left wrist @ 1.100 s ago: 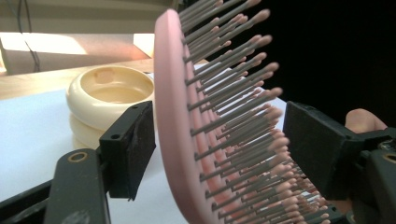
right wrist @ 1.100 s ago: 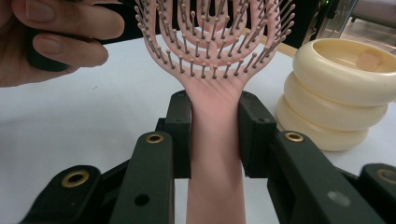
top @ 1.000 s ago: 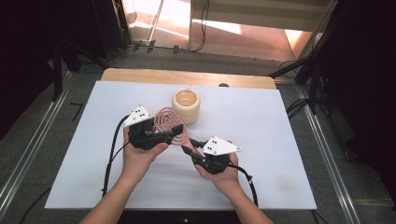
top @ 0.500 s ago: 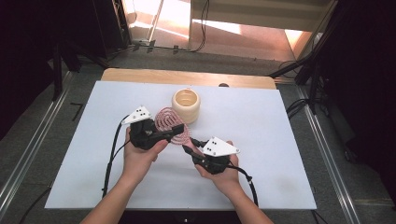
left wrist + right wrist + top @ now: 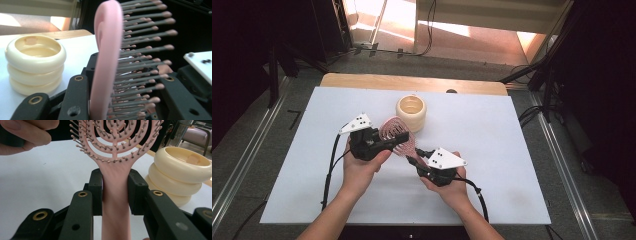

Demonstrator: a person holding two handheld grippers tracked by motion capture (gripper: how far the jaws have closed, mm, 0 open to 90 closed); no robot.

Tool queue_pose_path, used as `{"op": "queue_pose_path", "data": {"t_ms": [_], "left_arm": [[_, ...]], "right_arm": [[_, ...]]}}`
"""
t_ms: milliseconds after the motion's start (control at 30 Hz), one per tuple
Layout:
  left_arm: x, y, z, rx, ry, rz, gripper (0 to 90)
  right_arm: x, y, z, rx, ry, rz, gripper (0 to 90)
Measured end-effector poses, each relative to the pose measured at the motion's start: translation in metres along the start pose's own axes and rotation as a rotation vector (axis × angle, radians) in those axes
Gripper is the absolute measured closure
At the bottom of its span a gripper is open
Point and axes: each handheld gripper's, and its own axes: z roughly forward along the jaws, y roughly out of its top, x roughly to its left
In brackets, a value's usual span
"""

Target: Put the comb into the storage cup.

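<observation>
I have the pink hairbrush (image 5: 396,135) held between both grippers over the middle of the white table (image 5: 512,150). My right gripper (image 5: 115,187) has its 2 jaws clamped on the brush's handle, just below where the handle widens into the head. My left gripper (image 5: 125,82) is on the head itself: 1 jaw presses the smooth pink back, the other sits among the bristle tips, so it is closed on the brush head. From above, the left gripper (image 5: 384,142) lies to the left of the brush and the right gripper (image 5: 414,161) to its lower right, with the brush bridging the 2. The cream ribbed cup (image 5: 411,112) stands just beyond the brush head, near it; I cannot tell whether they touch.

The right gripper view gives me the open, ring-patterned face of the brush, the cup (image 5: 175,170) at its right, and the fingers (image 5: 27,133) of my left hand at the top left. The left gripper view shows the brush (image 5: 107,62) edge-on, bristles pointing right, the cup (image 5: 35,62) at its left with its hollow inside visible
</observation>
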Motion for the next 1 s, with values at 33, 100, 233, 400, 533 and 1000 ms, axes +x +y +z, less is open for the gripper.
{"op": "queue_pose_path", "data": {"t_ms": [33, 100, 233, 400, 533, 1000], "left_arm": [[-0.001, 0.001, 0.0, 0.001, -0.002, 0.004, 62.6], [0.0, 0.003, -0.001, -0.004, -0.011, 0.001, 62.8], [-0.001, 0.005, 0.0, -0.005, -0.01, 0.003, 63.0], [-0.001, 0.005, -0.001, -0.015, 0.007, 0.03, 63.1], [0.0, 0.007, -0.003, -0.031, 0.007, 0.03, 63.2], [0.002, 0.011, -0.007, -0.044, 0.025, 0.047, 63.3]], "right_arm": [[0.0, 0.0, 0.0, -0.002, 0.001, 0.003, 66.8], [-0.002, 0.0, 0.0, -0.012, 0.004, 0.01, 66.2], [-0.006, 0.001, 0.0, -0.032, 0.016, 0.02, 64.5], [-0.01, 0.001, 0.001, -0.062, 0.013, 0.016, 51.8], [-0.014, 0.002, -0.001, -0.06, 0.031, 0.053, 39.7], [-0.026, 0.001, -0.018, -0.058, 0.13, 0.158, 0.0]]}}
